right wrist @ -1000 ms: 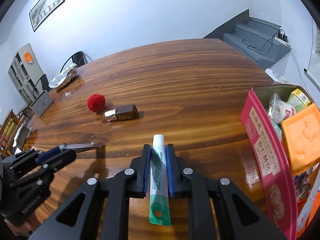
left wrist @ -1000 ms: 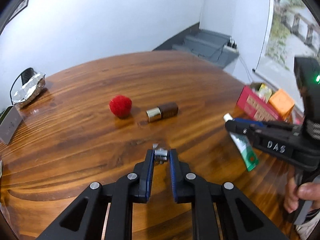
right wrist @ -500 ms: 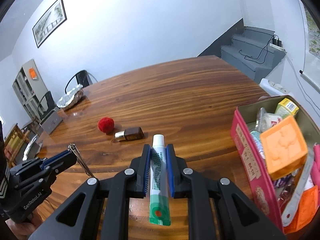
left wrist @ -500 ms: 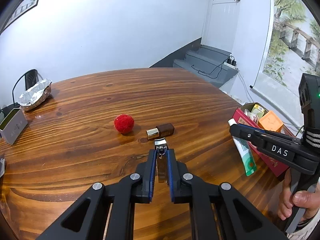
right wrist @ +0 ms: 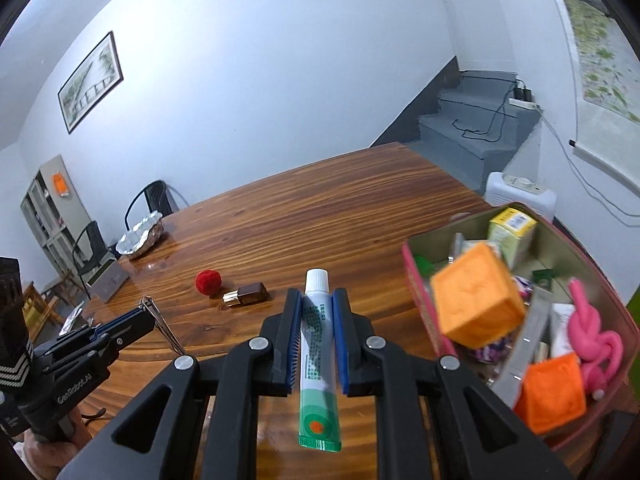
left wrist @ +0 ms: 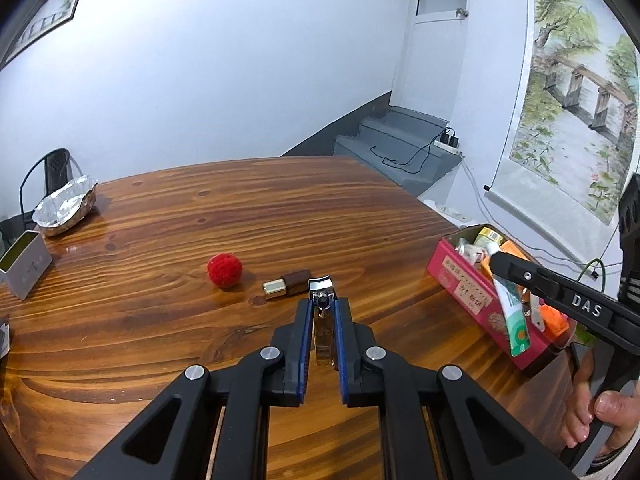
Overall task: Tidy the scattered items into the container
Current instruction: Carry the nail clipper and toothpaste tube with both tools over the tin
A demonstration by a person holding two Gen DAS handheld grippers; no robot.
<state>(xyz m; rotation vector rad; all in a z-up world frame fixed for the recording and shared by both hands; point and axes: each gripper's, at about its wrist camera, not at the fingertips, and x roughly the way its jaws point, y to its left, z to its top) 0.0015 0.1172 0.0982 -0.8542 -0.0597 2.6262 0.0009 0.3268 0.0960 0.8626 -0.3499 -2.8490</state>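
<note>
Left wrist view first, scanning from the left edge: a foil tray (left wrist: 66,205) and a small grey box (left wrist: 25,264) sit at the far side of the wooden table (left wrist: 168,320), away from the work. Nearer the middle lie a red pom-pom (left wrist: 225,270) and, just to its right, a small brown bottle with a gold cap (left wrist: 287,284); both are still loose on the wood. The left gripper (left wrist: 322,320) has its jaws pressed onto a metal nail clipper (left wrist: 323,320), which a second ago was barely off the tabletop and now rides well above it, its head poking forward past the fingertips. Further right, the right gripper (right wrist: 316,320) pinches a green-and-white toothpaste tube (right wrist: 318,344) across its body, cap forward. Over the last second it has climbed and swung toward the pink container (right wrist: 416,280), so the tube now hangs at the container's near-left wall rather than over bare table. Inside the container are an orange block (right wrist: 476,300), a yellow-green carton (right wrist: 512,228) and a pink knotted thing (right wrist: 592,336), with more beneath that I cannot identify.

Both pickups look complete, and I judge the carry phase is underway. The tube seems closest to release; the clipper should follow, leaving the pom-pom and bottle.
</note>
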